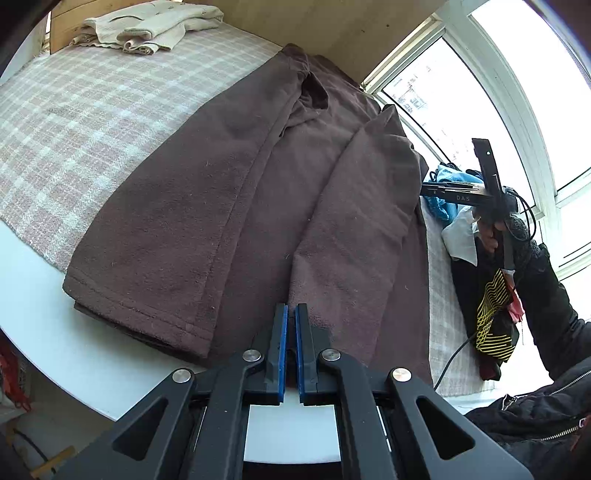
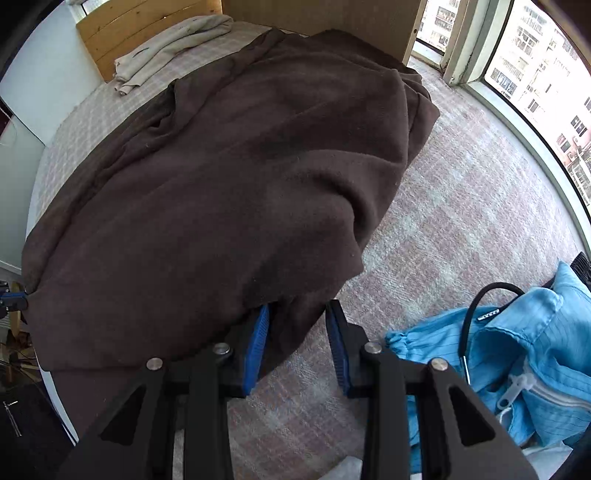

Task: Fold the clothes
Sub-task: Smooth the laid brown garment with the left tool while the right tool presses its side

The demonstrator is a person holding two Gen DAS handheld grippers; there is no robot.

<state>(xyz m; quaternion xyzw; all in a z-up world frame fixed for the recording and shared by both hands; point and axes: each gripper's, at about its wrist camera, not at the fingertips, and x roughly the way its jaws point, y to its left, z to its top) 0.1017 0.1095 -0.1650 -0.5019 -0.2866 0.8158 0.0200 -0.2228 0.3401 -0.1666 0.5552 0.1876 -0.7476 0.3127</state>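
Observation:
A dark brown garment (image 1: 236, 206) lies spread lengthwise on a plaid cloth (image 1: 74, 122) over a white table. My left gripper (image 1: 291, 308) sits at the garment's near hem, jaws shut on the brown fabric. The right wrist view shows a corner of the brown garment (image 2: 229, 177) drawn out to that left gripper (image 2: 14, 297) at the far left. My right gripper (image 2: 299, 306) stands open at the garment's other side. A fold of brown fabric hangs between its blue pads (image 2: 338, 332), and the right-hand pad is bare. A gloved hand (image 1: 524, 236) holds that tool beside the garment's right edge.
A folded cream garment (image 1: 147, 26) lies at the far end by a wooden board (image 2: 122, 29). A light blue zip jacket (image 2: 517, 350) lies close to my right gripper. A black and yellow garment (image 1: 495, 314) hangs at the table's right. Windows (image 2: 546, 92) run along that side.

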